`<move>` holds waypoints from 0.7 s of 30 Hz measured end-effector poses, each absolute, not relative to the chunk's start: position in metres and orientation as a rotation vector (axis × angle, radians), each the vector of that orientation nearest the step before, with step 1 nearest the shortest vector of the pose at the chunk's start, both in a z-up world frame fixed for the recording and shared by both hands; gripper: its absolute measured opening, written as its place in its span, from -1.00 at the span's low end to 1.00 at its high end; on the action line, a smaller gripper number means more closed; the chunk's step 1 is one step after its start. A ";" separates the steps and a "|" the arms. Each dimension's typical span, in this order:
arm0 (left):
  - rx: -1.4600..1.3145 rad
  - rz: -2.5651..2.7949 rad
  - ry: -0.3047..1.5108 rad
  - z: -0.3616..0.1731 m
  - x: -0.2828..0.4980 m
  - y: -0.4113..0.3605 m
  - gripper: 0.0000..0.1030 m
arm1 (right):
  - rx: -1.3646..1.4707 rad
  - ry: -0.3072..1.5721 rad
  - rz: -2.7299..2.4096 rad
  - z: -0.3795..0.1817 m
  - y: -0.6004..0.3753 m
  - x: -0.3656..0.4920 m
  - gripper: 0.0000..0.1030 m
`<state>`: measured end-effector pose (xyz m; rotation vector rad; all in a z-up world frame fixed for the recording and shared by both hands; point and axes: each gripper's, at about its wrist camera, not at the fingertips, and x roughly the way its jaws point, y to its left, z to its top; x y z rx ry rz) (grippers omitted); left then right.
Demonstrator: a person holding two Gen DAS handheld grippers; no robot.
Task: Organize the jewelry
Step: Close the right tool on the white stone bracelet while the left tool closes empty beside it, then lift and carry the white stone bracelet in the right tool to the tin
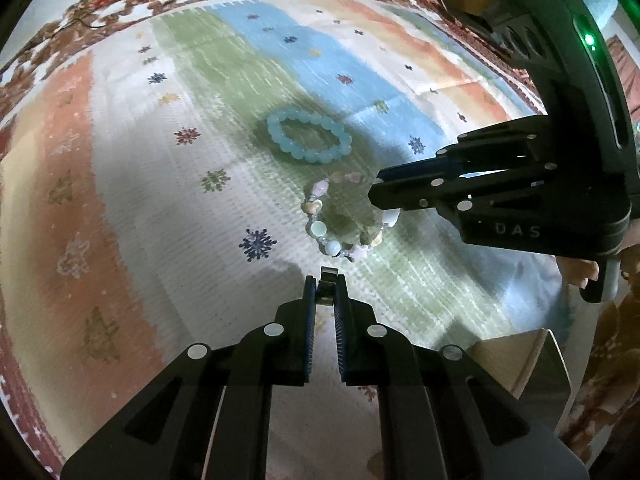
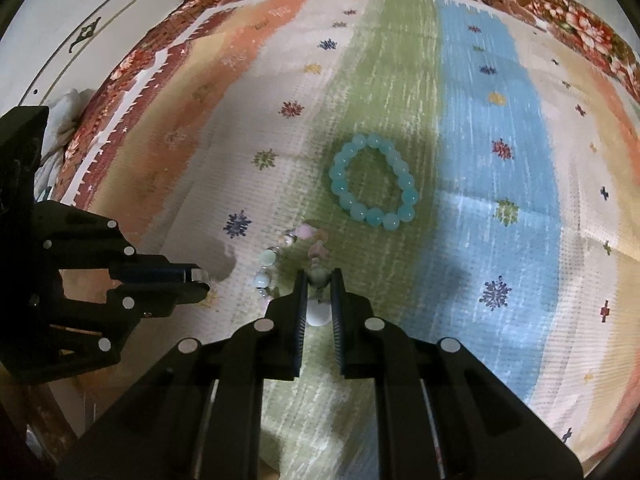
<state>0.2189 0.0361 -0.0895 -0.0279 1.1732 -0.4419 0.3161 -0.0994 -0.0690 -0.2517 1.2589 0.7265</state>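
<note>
A light blue bead bracelet [image 1: 309, 139] lies flat on the striped cloth; it also shows in the right wrist view [image 2: 374, 181]. A pastel mixed-stone bracelet [image 1: 340, 220] hangs from my right gripper [image 1: 376, 192], which is shut on its beads [image 2: 319, 280]; part of the loop [image 2: 276, 264] trails to the left of the tips. My left gripper [image 1: 328, 284] is shut on a small metal piece [image 1: 329, 276], just in front of the pastel bracelet. In the right wrist view the left gripper [image 2: 200, 280] sits at the left.
A striped, snowflake-patterned cloth [image 1: 160, 200] covers the surface, over a red floral cover [image 2: 580, 28]. A wooden box corner [image 1: 516, 364] sits at the lower right of the left wrist view. White fabric [image 2: 64, 120] lies at the far left.
</note>
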 end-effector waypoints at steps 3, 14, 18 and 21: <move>-0.039 -0.435 1.154 -0.082 0.213 0.038 -0.84 | -0.254 1.244 0.730 -0.062 -0.101 0.313 -0.75; -0.050 -0.387 1.083 -0.051 0.194 0.039 -0.83 | -0.237 1.187 0.754 -0.032 -0.104 0.293 -0.75; -0.050 -0.375 1.051 -0.039 0.184 0.035 -0.83 | -0.234 1.159 0.766 -0.019 -0.105 0.283 -0.75; -0.052 -0.370 1.033 -0.033 0.174 0.033 -0.83 | -0.226 1.132 0.767 -0.007 -0.109 0.274 -0.75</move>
